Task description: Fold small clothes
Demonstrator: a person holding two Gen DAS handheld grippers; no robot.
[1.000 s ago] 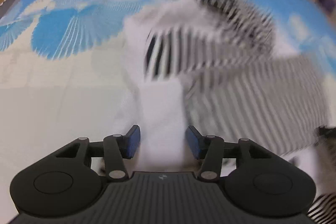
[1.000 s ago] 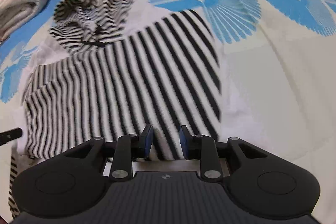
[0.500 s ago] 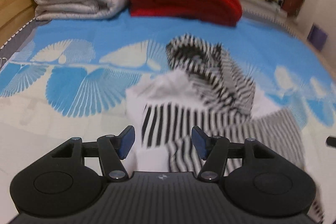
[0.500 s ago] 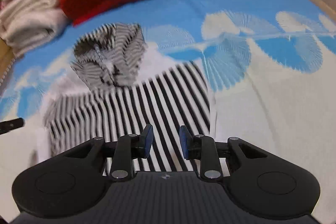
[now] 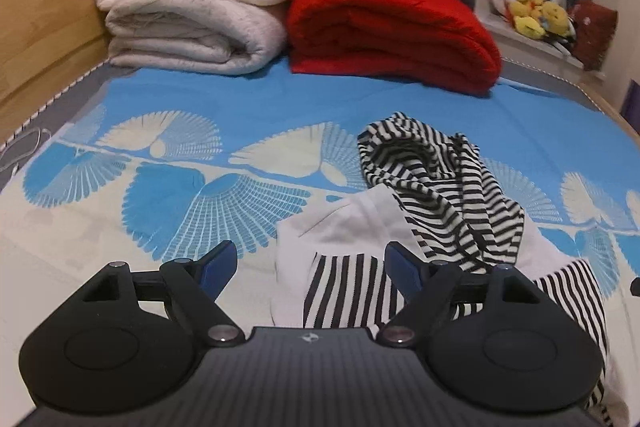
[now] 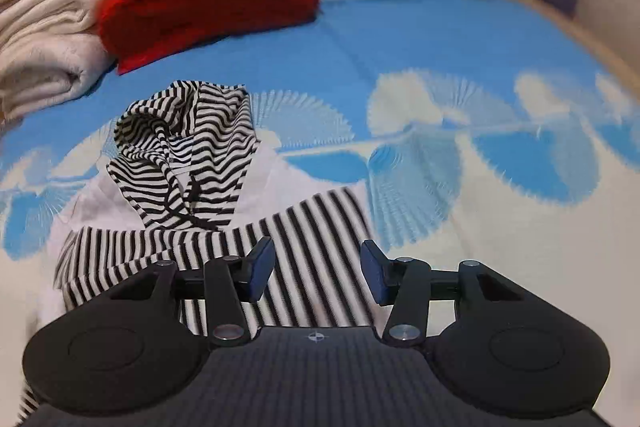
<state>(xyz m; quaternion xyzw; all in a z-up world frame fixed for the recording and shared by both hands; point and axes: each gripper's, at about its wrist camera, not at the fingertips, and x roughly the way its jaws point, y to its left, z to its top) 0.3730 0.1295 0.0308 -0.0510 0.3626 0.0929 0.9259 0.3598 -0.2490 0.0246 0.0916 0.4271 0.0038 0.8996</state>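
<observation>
The striped hooded garment (image 5: pixel 436 187) was seen spread on the blue and cream bedspread (image 5: pixel 180 187), just ahead of and below both grippers. In the left wrist view its white body and a striped sleeve lay under the gap of the left gripper (image 5: pixel 310 263), with the crumpled hood farther off and to the right. In the right wrist view the broad striped panel (image 6: pixel 312 247) lay beneath the right gripper (image 6: pixel 318 269), and the hood (image 6: pixel 188 147) was found up and to the left of it.

The left gripper's jaws had just been opening and were seen standing wide apart, with nothing pressed between the blue pads (image 5: pixel 218 263); cloth was visible only below them. The right gripper's jaws had likewise just been opening and stood parted, not clamped on anything, with the striped fabric visible through the gap but not touched by the pads (image 6: pixel 260 267).

Both grippers were held above the garment and pointed forward and downward across the bed. Folded cream blankets (image 5: pixel 192 19) and a red blanket (image 5: pixel 392 31) were stacked at the far end.
</observation>
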